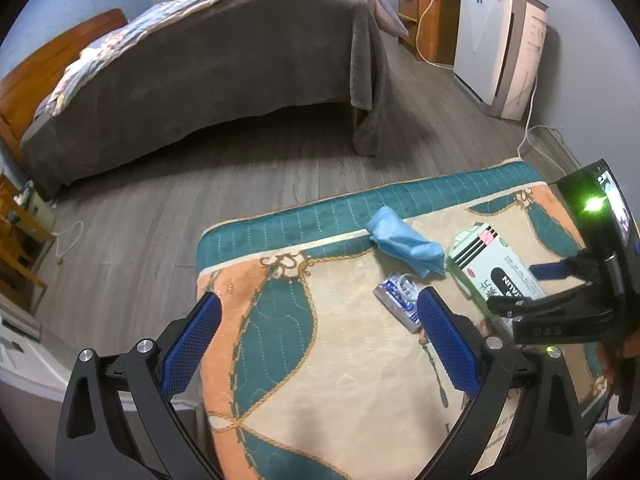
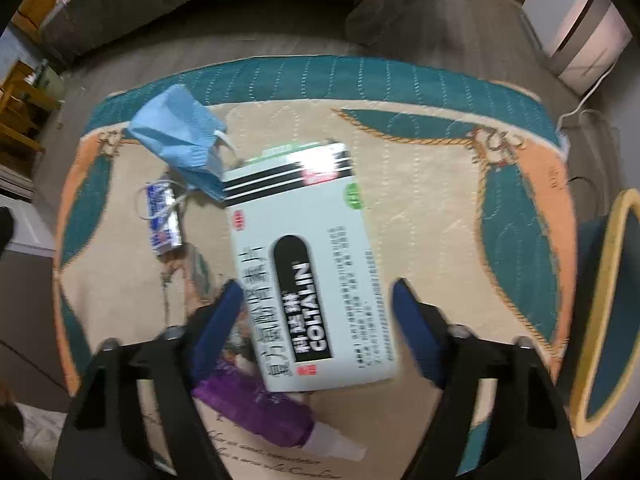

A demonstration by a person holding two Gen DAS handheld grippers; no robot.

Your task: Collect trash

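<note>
A: What sits between the right gripper [image 2: 316,300] fingers?

B: A white medicine box [image 2: 308,256] printed COLTALIN, lying on the patterned rug [image 2: 432,200]. The left pad looks to be at its edge; the right pad stands just clear.

A: And nearby?

B: A crumpled blue face mask [image 2: 180,136] touches the box's far left corner. A small blue-and-white wrapper [image 2: 162,220] lies left. A purple bottle [image 2: 256,408] pokes out beneath the box's near end.
</note>
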